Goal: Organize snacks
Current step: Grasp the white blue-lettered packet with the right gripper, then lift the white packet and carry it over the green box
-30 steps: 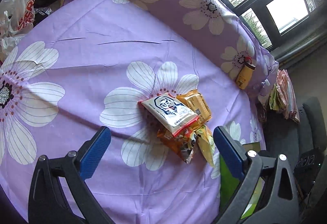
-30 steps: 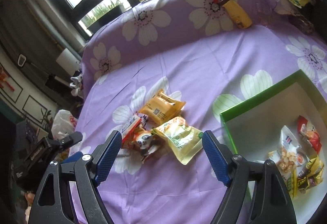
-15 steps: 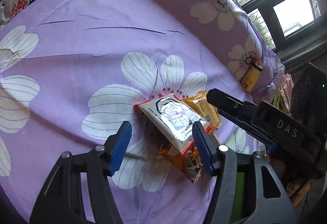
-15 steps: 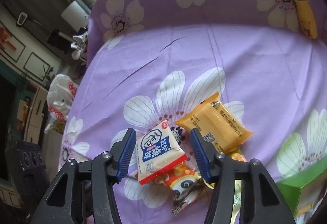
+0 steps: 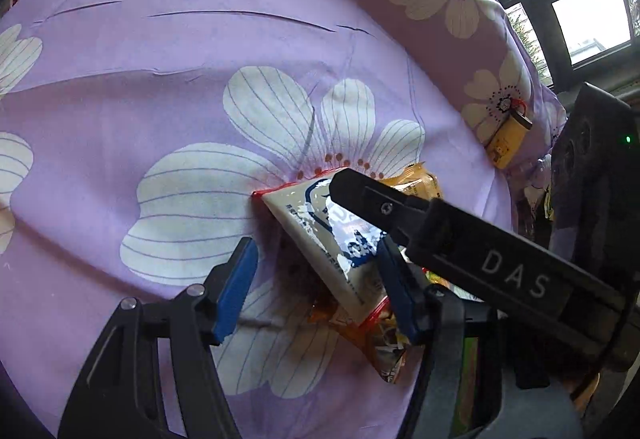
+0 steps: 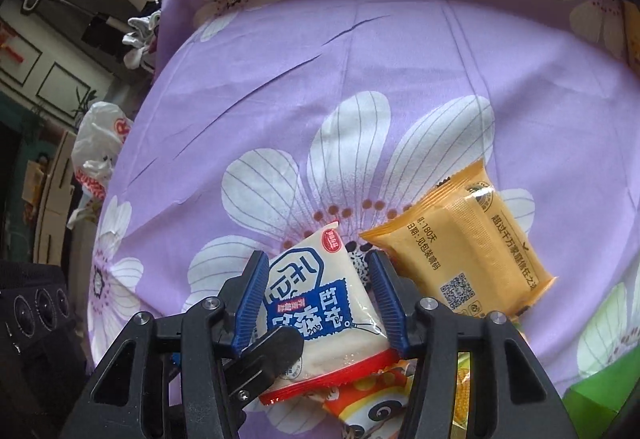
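Pick-up step: your right gripper (image 6: 316,297) brackets the white-and-blue snack packet (image 6: 316,303) atop the pile on the purple floral sheet (image 6: 360,71), fingers apart; left gripper (image 5: 316,285) likewise apart beside it—next, clamp and lift.

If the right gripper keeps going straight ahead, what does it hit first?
The white-and-blue snack packet, already between the right gripper fingers; beyond it, probably the purple floral cloth. Depth is unclear.

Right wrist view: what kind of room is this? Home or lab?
Most likely a lived-in home room, not a lab. A purple flowered sheet covers the work surface, framed pictures hang on the wall, and a plastic shopping bag sits beside it. A window shows in the left wrist view.
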{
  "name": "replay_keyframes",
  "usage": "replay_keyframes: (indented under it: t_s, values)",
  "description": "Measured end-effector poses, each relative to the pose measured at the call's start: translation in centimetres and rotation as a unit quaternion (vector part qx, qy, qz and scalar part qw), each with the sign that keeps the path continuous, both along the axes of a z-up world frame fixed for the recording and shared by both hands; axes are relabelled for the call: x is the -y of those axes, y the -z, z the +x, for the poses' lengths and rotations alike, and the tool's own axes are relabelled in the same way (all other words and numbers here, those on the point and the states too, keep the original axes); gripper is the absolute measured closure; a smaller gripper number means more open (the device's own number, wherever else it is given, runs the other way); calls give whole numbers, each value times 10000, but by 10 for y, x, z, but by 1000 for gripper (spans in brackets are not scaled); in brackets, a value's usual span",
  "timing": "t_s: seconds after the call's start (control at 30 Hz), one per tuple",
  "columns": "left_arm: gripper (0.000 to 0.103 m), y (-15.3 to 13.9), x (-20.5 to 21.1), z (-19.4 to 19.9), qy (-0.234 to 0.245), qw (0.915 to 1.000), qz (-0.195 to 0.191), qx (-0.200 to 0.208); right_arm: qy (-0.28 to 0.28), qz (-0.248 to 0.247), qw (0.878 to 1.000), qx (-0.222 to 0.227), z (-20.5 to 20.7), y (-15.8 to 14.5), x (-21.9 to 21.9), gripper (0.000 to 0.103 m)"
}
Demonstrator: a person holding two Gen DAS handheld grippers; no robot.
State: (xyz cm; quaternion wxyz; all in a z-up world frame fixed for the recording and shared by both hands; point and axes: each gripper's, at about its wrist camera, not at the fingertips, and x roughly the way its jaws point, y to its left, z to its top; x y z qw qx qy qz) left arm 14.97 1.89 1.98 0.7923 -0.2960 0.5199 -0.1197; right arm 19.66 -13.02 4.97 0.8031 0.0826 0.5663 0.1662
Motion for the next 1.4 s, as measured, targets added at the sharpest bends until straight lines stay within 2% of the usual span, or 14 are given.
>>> replay_keyframes:
  t_s: [0.1,0.13,0.17,0.37,0.5,0.73,1.13,1.4]
  values:
    - [53,0,4,0,114,9999,-80,98,-21,127,9999,-52,-2,3,2,48]
    - [59,-1,5,-1,177,9996,-160,121,-22,167,9998,-92,-3,5,2,48]
    - [60,-1,6,-1,217,9995,-180,128,-28,228,9997,-130,-4,6,2,51]
    - [61,-19,16,-9,446,9982,53,388,59,643,9977,-203,-16,2,12,51]
    - [61,-34,24,-18,557,9965,80,615,154,805,9966,-12,-29,-14,21,51]
    - [60,-56,36,-39,860,9910,221,999,216,846,9956,340,-55,-38,32,51]
    - [60,-79,60,-78,1353,9817,199,1328,514,798,9927,748,-108,-63,56,51]
    - [60,-86,83,-99,1736,9731,221,1497,805,855,9890,902,-140,-70,79,51]
